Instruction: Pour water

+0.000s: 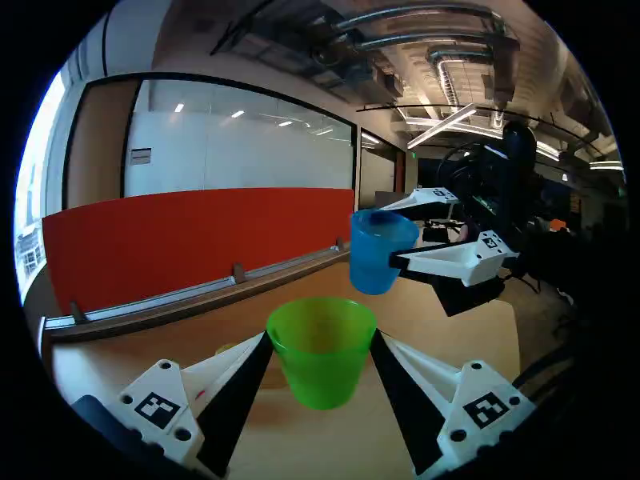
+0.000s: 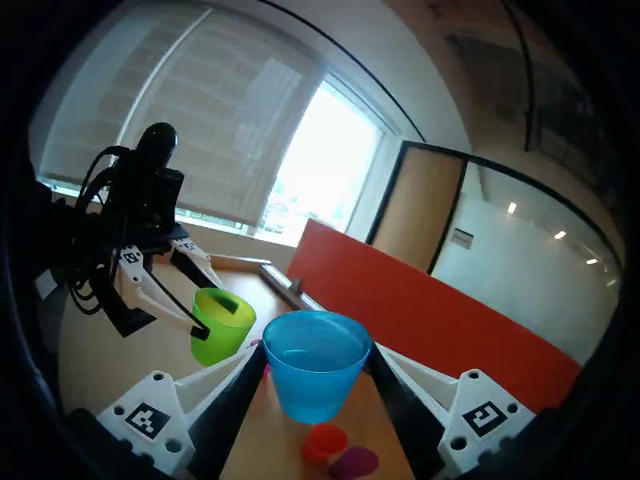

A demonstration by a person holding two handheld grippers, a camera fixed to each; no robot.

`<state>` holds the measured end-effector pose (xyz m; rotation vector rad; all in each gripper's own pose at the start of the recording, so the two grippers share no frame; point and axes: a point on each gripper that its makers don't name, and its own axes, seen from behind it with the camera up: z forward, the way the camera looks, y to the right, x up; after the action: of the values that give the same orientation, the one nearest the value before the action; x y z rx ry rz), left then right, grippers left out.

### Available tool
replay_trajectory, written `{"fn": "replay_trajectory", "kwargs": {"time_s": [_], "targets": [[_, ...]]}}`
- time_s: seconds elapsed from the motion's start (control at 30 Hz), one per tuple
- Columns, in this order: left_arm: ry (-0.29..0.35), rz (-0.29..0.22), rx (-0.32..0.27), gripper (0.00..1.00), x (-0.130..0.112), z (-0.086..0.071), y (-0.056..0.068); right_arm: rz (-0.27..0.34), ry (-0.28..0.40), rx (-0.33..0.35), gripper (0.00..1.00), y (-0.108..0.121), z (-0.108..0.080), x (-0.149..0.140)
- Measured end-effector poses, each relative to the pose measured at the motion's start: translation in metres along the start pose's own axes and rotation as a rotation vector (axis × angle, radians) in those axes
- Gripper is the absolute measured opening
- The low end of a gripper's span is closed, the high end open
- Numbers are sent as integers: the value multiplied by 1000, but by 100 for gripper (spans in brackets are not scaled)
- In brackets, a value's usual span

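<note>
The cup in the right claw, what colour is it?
The cup is blue; it shows best in the right gripper view.

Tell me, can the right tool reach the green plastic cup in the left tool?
Probably yes: the green plastic cup and the right tool with its blue plastic cup are close, nothing between.

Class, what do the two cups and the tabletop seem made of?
The blue cup looks like translucent plastic: light glows through. The green cup likewise, smooth and slightly glossy. The tabletop looks wood-toned, matte; solid or laminate, unclear.
</note>
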<state>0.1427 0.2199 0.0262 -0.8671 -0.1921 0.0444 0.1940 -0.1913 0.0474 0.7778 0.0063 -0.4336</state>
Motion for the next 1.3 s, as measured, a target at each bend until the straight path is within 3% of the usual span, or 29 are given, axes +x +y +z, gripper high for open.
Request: {"fn": "replay_trajectory", "kwargs": {"time_s": [0.57,0.97,1.3], "targets": [[8,7,-29,87,2,0,18,-144,10,12,92,-1,15,20],[5,0,-47,87,-2,4,24,-257,0,16,91,-4,26,27],[-1,15,-64,87,-7,7,33,-317,-8,21,91,-4,33,27]]}}
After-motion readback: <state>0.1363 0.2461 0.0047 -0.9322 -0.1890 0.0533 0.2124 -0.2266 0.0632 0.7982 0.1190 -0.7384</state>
